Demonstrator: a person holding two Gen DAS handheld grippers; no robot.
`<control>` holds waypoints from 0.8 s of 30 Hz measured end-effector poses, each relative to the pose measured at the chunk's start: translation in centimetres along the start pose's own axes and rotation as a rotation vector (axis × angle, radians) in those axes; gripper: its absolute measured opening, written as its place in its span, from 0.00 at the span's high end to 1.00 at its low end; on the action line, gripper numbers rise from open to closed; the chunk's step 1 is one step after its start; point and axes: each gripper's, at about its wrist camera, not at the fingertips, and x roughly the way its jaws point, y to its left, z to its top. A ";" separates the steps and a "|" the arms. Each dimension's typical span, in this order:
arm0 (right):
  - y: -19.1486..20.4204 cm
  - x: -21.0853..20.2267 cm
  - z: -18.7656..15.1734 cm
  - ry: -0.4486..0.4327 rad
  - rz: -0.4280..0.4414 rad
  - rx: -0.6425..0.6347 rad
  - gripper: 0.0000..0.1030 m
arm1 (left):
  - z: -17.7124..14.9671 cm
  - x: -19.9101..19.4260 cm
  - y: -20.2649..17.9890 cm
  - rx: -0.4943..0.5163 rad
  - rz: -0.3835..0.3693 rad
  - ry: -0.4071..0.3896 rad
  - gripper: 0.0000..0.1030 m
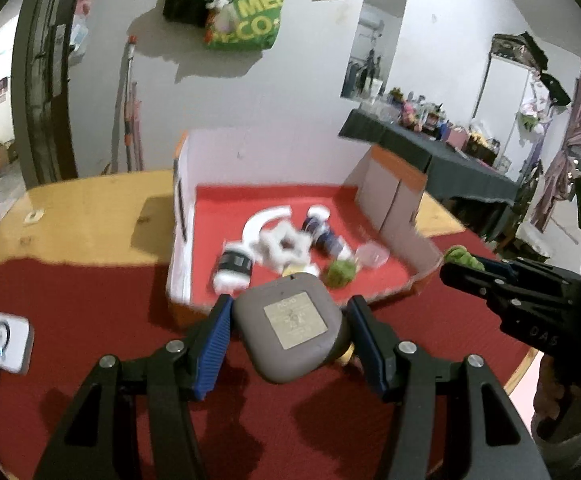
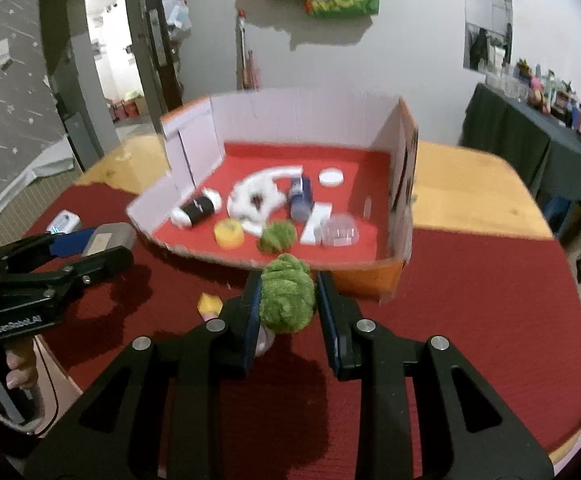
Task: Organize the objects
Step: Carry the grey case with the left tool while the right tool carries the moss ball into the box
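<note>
My left gripper is shut on a grey rounded case with a pale label, held above the red cloth in front of the cardboard box. My right gripper is shut on a green fuzzy pom-pom, also just short of the box. In the left wrist view the right gripper shows at the right with the pom-pom. The right wrist view shows the left gripper and case at the left. The box holds a second green pom-pom, a yellow tape roll, white and blue bottles and a white star-shaped piece.
A small yellow piece lies on the red cloth between the grippers. A white device with a cable sits at the cloth's left. Bare wooden tabletop runs behind and beside the box. A hand grips the left tool.
</note>
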 end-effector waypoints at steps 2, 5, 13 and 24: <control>0.0 -0.6 1.4 -0.024 -0.008 -0.013 0.75 | 1.4 0.3 -0.1 0.007 -0.008 -0.006 0.42; -0.1 -0.5 4.0 -0.043 -0.022 -0.025 0.75 | 4.4 2.0 0.2 0.012 -0.004 0.001 0.42; -1.3 4.9 10.5 0.047 -0.092 -0.047 0.75 | 9.6 8.3 1.1 0.030 0.055 0.091 0.42; -3.4 14.4 14.1 0.282 -0.168 -0.022 0.75 | 11.2 15.3 1.5 0.059 0.148 0.233 0.42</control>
